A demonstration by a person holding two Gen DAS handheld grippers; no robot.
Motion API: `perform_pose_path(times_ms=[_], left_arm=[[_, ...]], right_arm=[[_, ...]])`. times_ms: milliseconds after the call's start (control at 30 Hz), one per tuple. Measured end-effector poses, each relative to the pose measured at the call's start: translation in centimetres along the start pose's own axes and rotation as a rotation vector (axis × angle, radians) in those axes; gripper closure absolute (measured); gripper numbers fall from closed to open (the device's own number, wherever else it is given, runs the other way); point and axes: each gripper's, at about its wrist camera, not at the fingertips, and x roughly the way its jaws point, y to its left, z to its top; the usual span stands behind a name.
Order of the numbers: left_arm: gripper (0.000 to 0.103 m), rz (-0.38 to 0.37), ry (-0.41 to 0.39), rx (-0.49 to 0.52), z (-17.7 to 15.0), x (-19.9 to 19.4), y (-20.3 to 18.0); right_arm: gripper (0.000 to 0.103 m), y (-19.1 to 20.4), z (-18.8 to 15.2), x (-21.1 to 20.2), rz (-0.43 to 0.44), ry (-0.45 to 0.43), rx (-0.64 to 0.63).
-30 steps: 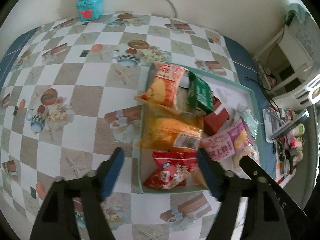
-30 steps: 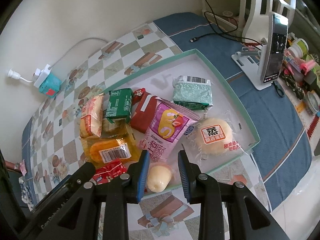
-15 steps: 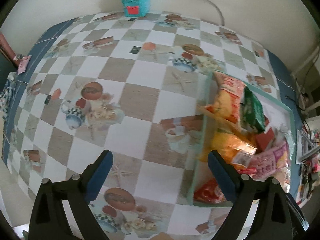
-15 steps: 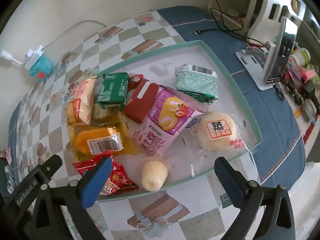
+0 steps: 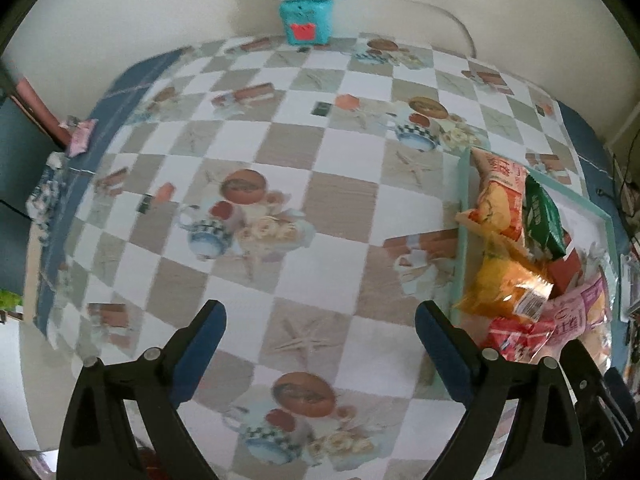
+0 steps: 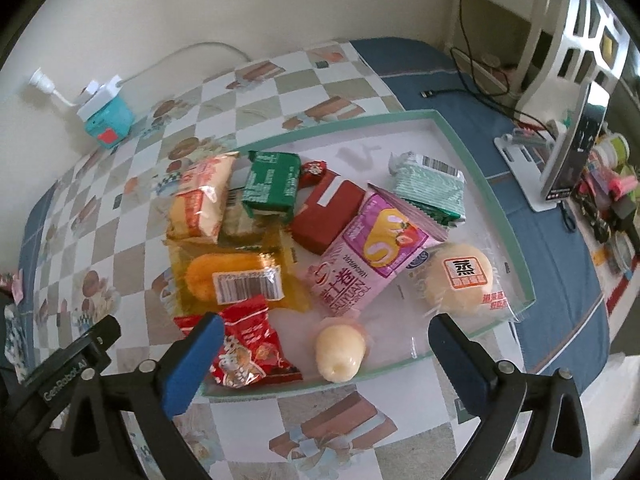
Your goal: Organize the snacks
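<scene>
A shallow tray with a green rim holds several snacks: a pale jelly cup, a red packet, a pink packet, a wrapped bun, an orange cake pack and a dark red box. My right gripper is open and empty, its fingers either side of the jelly cup at the tray's near edge. My left gripper is open and empty over the checked tablecloth, left of the tray.
A teal box with a white power adapter stands at the wall. A phone stand, cables and small clutter lie on the blue cloth to the right of the tray. The table edge falls off at the left.
My right gripper has opened, let go of the jelly cup in the tray and drawn back. My left gripper has opened wider and swung left, away from the tray.
</scene>
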Motion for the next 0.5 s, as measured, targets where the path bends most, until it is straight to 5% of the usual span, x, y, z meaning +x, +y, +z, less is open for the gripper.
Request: perform_pose_path(times_ms=[500], left_arm=[[0.007,0.032,-0.053,0.063,-5.3,-2.6,3.8]], right_arm=[[0.0,1.1,-5.3,-3.2,-0.033,-0.07,-0.076]])
